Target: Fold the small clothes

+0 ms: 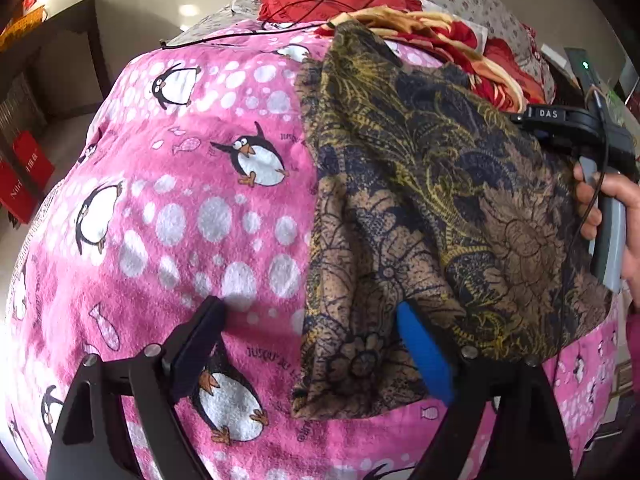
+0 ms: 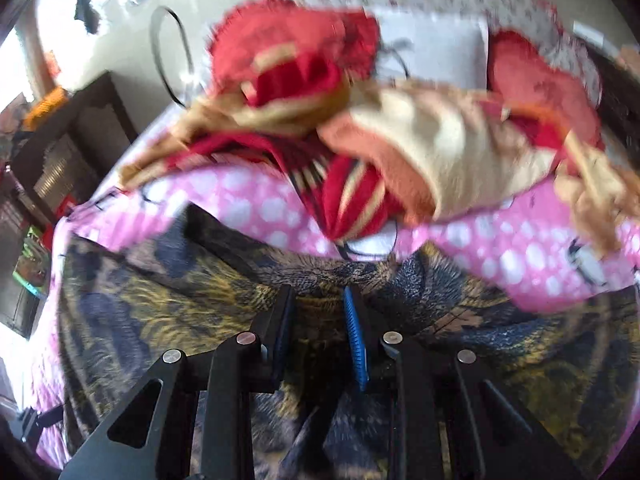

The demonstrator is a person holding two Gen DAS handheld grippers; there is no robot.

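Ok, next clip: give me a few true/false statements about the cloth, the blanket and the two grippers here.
1. The patterned cloth lies on a pink penguin blanket. True.
2. The left gripper is clamped shut on the cloth. False: it is wide open, with the cloth's edge over one finger.
3. The blanket is plain blue. False: it is pink with penguins and white dots.
4. The right gripper is over the patterned cloth. True.
5. A red and cream bundle lies beyond the cloth. True.
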